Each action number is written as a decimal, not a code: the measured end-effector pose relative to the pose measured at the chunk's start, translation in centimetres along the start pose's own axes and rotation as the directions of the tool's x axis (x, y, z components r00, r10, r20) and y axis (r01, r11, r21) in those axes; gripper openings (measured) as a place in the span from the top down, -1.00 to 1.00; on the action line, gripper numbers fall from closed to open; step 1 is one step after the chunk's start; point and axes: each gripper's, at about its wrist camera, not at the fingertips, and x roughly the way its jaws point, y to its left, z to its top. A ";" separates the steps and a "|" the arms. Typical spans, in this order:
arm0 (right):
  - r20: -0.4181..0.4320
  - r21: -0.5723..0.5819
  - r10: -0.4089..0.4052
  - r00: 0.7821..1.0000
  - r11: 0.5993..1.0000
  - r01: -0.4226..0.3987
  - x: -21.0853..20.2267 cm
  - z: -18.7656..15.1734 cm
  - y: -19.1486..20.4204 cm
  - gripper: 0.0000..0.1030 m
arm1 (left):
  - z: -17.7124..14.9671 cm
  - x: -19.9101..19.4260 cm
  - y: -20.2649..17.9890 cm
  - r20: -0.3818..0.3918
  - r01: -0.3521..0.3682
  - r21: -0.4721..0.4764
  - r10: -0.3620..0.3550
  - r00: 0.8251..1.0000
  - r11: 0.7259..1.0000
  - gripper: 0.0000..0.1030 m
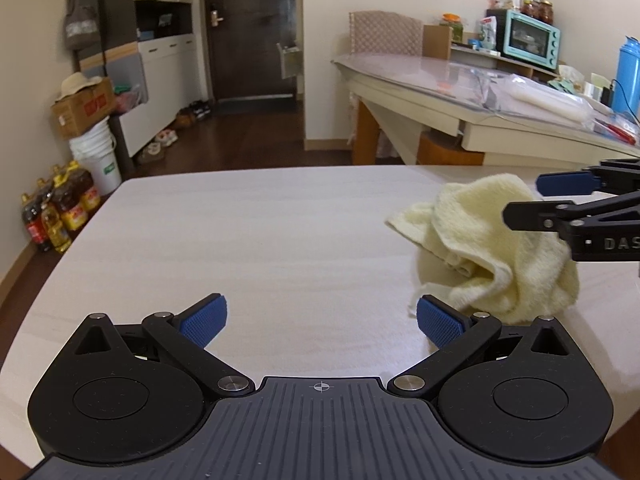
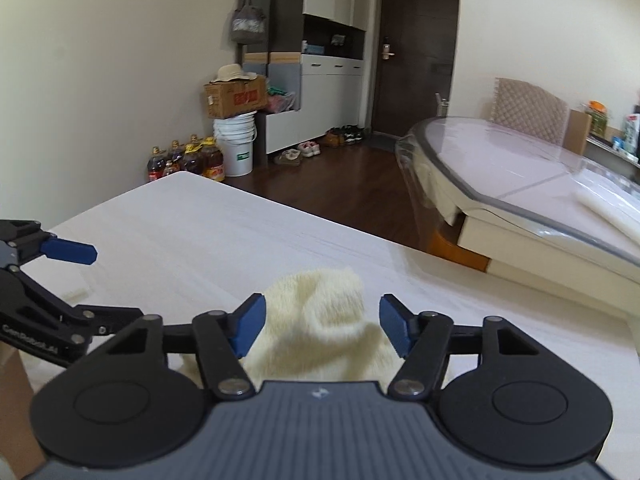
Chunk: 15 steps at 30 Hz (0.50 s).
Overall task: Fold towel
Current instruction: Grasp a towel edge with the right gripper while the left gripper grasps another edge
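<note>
Pale yellow towel [image 1: 486, 244] lies crumpled, no clear long axis; both grippers' fingers [image 1: 204, 320] spread wide, empty.

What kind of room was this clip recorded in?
Most likely a lived-in home, an entry and dining area: shoes lined by the front door, a countertop oven behind a dining table, and cooking-oil bottles on the floor.

Crumpled towel [image 1: 492, 240] on pale table [image 1: 260, 240]
</note>
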 end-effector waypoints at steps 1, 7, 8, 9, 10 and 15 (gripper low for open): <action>-0.010 -0.009 -0.003 1.000 1.000 0.003 0.3 0.1 0.0 0.54 | 0.1 0.1 0.1 -0.001 -0.002 -0.002 0.002 1.000 1.000 -1.00; 0.069 0.014 -0.034 0.997 0.999 0.034 -3.7 -0.9 -1.3 0.88 | 0.2 0.3 -0.1 -0.003 0.008 0.007 -0.008 1.000 1.000 -1.00; 0.087 0.025 -0.043 0.995 0.999 0.041 -5.1 -1.4 -1.7 0.88 | 0.4 0.2 -0.2 -0.001 0.019 0.013 -0.019 1.000 1.000 -1.00; 0.102 0.037 -0.052 0.993 0.998 0.049 -6.5 -2.0 -2.1 0.87 | 0.4 0.1 -0.4 0.000 0.028 0.020 -0.028 1.000 0.999 -1.00; 0.111 0.050 -0.062 0.992 0.997 0.057 -7.8 -2.7 -2.3 0.87 | 0.5 0.0 -0.6 0.003 0.037 0.026 -0.037 0.999 0.999 -1.00; 0.071 0.118 -0.111 0.991 0.988 0.102 -12.2 -6.8 -3.3 0.86 | 0.5 -0.2 -2.0 -0.001 0.101 0.079 -0.101 0.995 0.992 -1.00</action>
